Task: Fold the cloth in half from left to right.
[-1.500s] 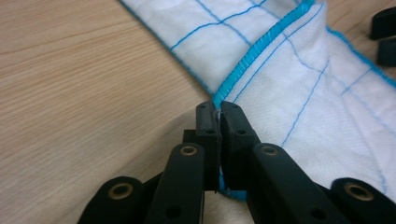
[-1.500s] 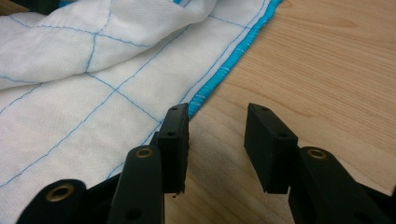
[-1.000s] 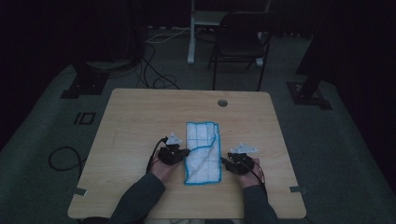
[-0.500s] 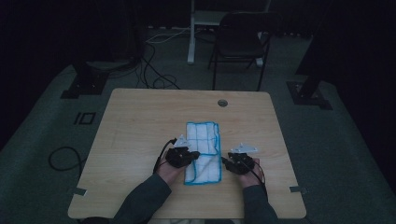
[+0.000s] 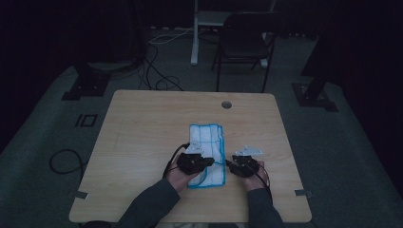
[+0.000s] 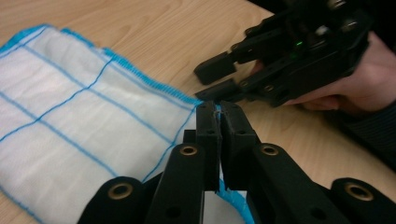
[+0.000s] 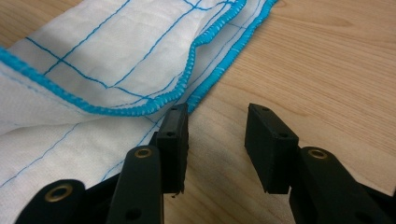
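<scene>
On the dim wooden worktop [image 5: 142, 123], I'm pinching the blue-edged cloth's [image 5: 205, 137] hem with my left tongs [image 6: 219, 114], just easing; right tongs [image 7: 215, 123] gaping empty; folding is barely beginning.

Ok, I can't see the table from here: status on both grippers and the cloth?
Left gripper pinching the cloth edge, jaws just easing. Right gripper open beside the cloth's hem, nothing between its jaws. Table around the cloth unobstructed.
</scene>
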A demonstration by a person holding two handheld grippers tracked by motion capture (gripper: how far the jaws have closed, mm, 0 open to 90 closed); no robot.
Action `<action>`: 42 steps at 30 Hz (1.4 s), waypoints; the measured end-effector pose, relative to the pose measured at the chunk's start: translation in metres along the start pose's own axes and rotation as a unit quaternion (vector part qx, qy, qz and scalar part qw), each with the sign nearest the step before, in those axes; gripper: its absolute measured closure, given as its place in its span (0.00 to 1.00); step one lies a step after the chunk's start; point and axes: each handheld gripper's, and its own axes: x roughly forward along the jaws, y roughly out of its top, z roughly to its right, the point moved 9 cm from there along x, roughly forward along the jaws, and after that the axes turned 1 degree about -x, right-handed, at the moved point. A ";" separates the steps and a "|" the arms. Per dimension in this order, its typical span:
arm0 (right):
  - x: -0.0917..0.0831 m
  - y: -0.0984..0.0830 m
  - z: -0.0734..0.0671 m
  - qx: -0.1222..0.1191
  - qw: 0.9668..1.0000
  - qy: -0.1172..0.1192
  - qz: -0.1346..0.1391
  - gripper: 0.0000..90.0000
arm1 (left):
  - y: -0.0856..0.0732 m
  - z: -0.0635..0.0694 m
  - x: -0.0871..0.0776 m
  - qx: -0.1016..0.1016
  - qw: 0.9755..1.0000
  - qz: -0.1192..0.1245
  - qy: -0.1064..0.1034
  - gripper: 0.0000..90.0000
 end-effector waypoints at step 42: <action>0.001 0.032 0.007 -0.008 1.000 -0.004 0.026 0.68 | -0.020 -0.093 -0.021 -0.054 0.993 -0.004 0.105 0.82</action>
